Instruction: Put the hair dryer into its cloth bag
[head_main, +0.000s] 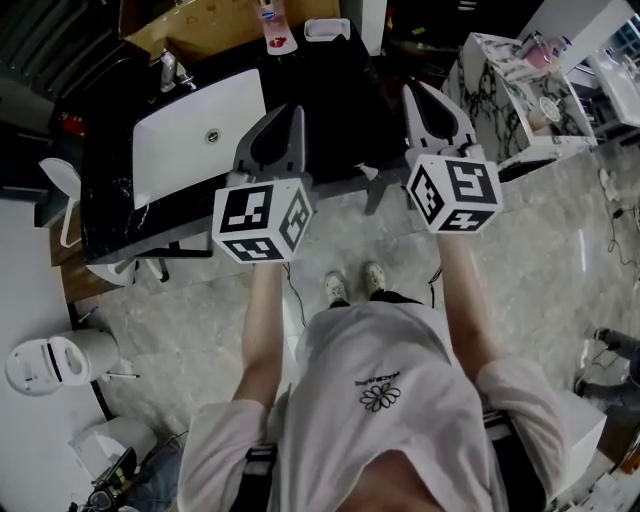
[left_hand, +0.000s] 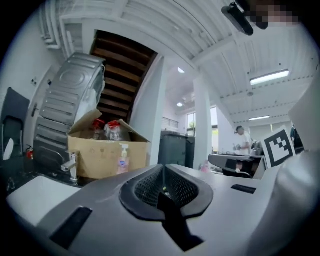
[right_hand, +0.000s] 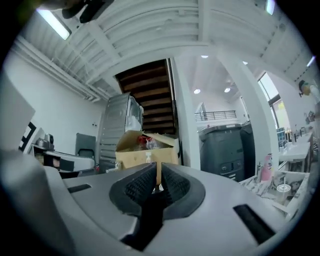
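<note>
Both tools are held up level in front of the person, side by side, pointing towards twelve o'clock across the table (head_main: 340, 120). The left hand-held gripper (left_hand: 163, 170) has its jaws pressed narrow with nothing between them, and the right hand-held gripper (right_hand: 159, 171) is the same, closed and empty. This looks like a rest or marker pose rather than a working one, so the task seems not to be under way here. The hair dryer and the cloth bag appear in no view, so I cannot tell where they lie.

The table is a dark top with a white sink (head_main: 180, 150) let into it at ten o'clock of the left tool and a faucet (head_main: 170, 70) behind the basin. A cardboard box (left_hand: 100, 155) stands at the far edge, at about eleven o'clock. Below is a pale marbled floor (head_main: 540, 260), and the person's shoes (head_main: 350, 285) are close to the table's front.
</note>
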